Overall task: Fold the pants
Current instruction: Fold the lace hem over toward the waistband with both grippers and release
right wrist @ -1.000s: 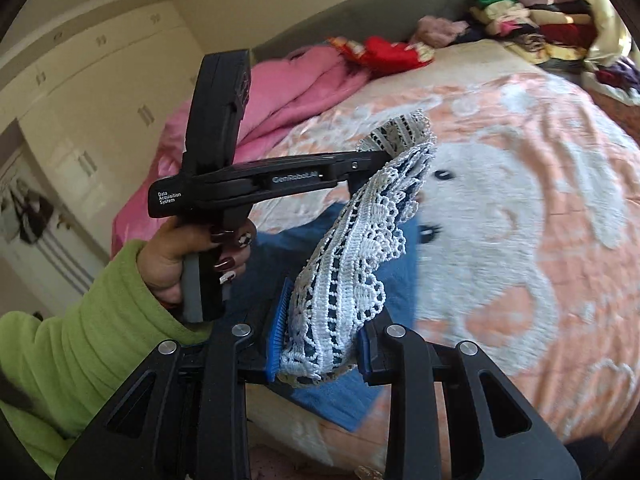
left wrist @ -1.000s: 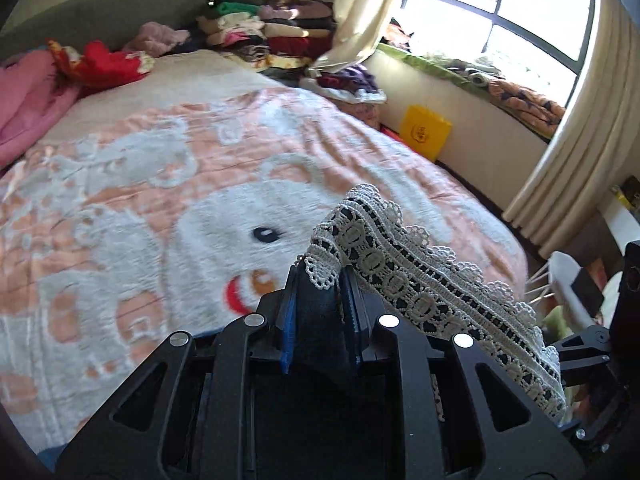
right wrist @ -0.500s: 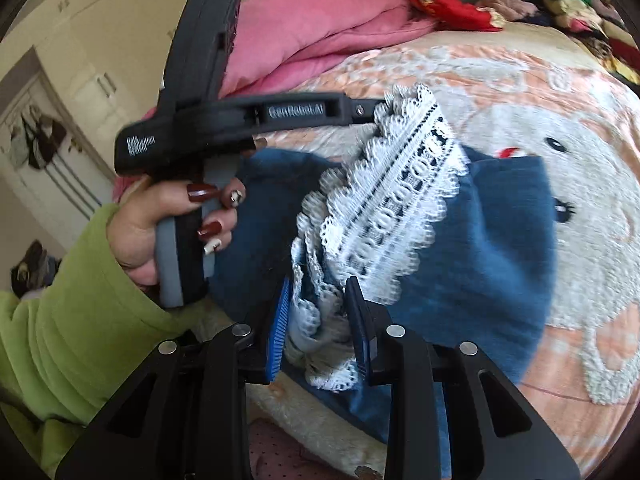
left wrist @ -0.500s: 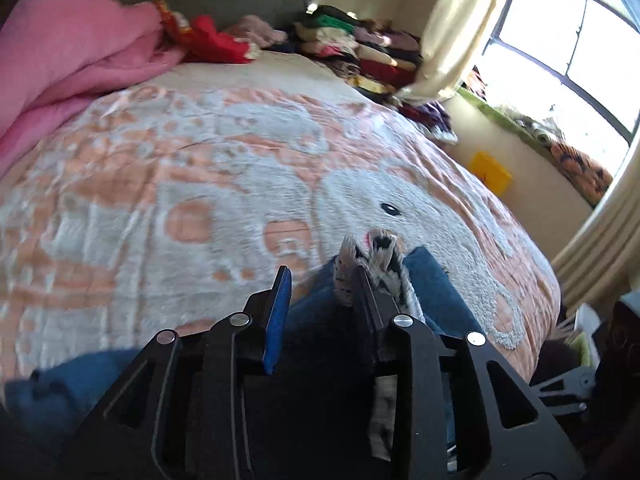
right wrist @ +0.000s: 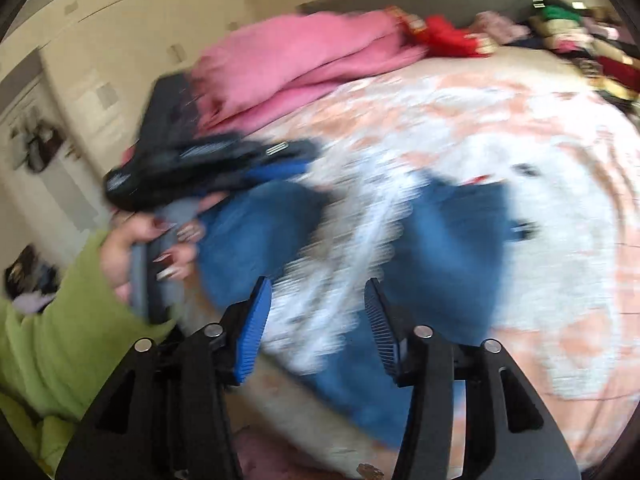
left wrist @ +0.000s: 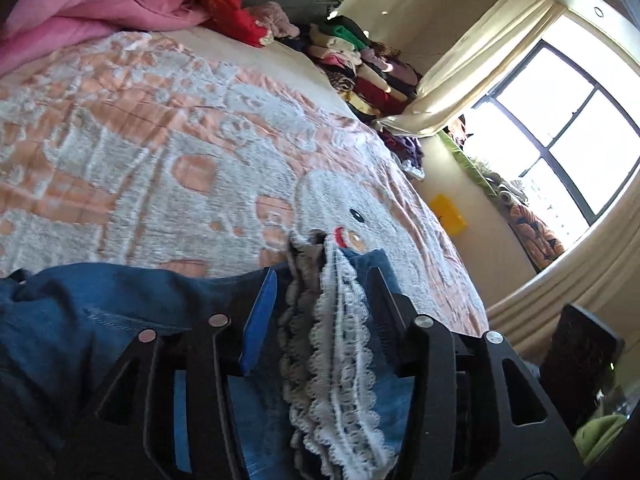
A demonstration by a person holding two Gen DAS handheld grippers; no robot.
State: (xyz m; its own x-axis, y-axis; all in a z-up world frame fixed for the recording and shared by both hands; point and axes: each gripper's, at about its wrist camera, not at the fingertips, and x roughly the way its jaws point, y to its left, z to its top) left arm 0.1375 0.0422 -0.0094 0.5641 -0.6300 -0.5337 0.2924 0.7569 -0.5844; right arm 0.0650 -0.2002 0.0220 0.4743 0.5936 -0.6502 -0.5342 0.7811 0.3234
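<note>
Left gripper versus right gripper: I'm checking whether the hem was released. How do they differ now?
The left gripper is open with the lace hem lying between its fingers; the right gripper is open too, but lifted above the hem. The left view is sharp; the right is motion-blurred. Both hover over the blue pants.

Blue denim, white lace and a peach bedspread are being shown.

Blue denim pants are being shown, edged with white scalloped lace trim. The bedspread is being seen in peach and white, patterned with a cartoon animal face having a black eye and a red mouth. A pink blanket and a red garment are being seen behind it. The black left gripper and black right gripper are being shown with blue pads. A lime-green sleeve, cream curtains and a yellow bag are being seen.
</note>
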